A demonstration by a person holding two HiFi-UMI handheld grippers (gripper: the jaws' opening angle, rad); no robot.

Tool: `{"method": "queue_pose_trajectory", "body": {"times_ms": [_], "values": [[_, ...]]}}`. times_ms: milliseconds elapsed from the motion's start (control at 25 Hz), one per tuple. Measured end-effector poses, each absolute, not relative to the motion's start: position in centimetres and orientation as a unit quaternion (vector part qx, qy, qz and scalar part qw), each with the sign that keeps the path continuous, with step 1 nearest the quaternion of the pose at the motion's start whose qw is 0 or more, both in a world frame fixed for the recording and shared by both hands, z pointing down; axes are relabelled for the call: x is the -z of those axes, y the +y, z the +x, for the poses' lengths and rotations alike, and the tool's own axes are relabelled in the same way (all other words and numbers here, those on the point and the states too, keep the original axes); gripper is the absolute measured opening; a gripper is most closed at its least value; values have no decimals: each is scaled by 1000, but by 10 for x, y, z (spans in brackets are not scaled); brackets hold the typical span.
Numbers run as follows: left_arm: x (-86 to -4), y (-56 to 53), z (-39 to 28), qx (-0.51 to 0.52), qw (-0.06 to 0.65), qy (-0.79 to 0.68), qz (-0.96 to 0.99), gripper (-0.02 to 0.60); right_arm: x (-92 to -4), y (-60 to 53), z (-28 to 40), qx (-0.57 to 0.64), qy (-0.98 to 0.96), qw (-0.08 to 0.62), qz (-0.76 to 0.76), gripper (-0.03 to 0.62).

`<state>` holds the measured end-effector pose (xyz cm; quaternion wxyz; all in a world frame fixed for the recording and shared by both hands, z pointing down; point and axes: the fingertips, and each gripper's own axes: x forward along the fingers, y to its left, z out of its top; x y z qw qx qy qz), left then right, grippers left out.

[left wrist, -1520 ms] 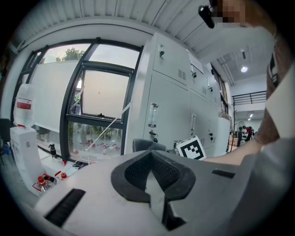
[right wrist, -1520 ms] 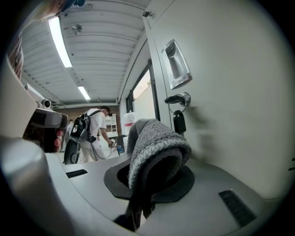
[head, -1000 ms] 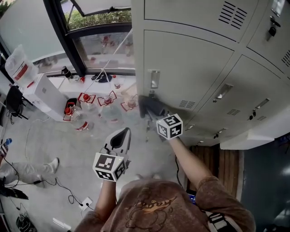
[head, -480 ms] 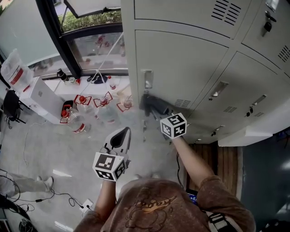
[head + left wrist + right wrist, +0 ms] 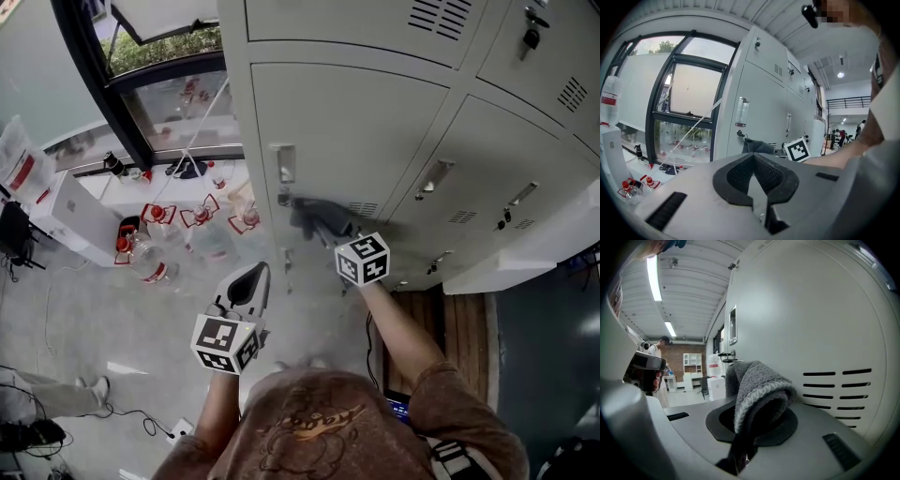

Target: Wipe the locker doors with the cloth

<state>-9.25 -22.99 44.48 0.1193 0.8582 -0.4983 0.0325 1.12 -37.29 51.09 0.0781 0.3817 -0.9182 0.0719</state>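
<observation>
Free room, door face: the flat panel of the locker door above my right gripper is bare metal, open up to its top seam and across to its right seam.
Obstacle, left edge: a handle plate stands proud of the door. A key latch juts out just below it, near the cloth pinched in my right jaws.
Obstacle, lower door: vent slots just right of the cloth.
Obstacle, neighbouring doors: handles sticking out.
Free room, left: my left gripper, jaws together on nothing, hangs in open air apart from the lockers.
Obstacle, below left: water bottles crowd the floor under the window frame.
</observation>
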Motion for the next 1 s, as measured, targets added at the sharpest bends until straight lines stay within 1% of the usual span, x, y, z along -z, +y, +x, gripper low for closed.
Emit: {"method": "queue_pose_trajectory", "body": {"times_ms": [480,1000], "values": [[-442,-230,-71,-31,117,-479,870,2,-506,-373,59,-66,-902,86,418,37],[-441,-230,-47,-35,116,-450,885,2,-505,-371,133,-70,-867,94,484,37]]}}
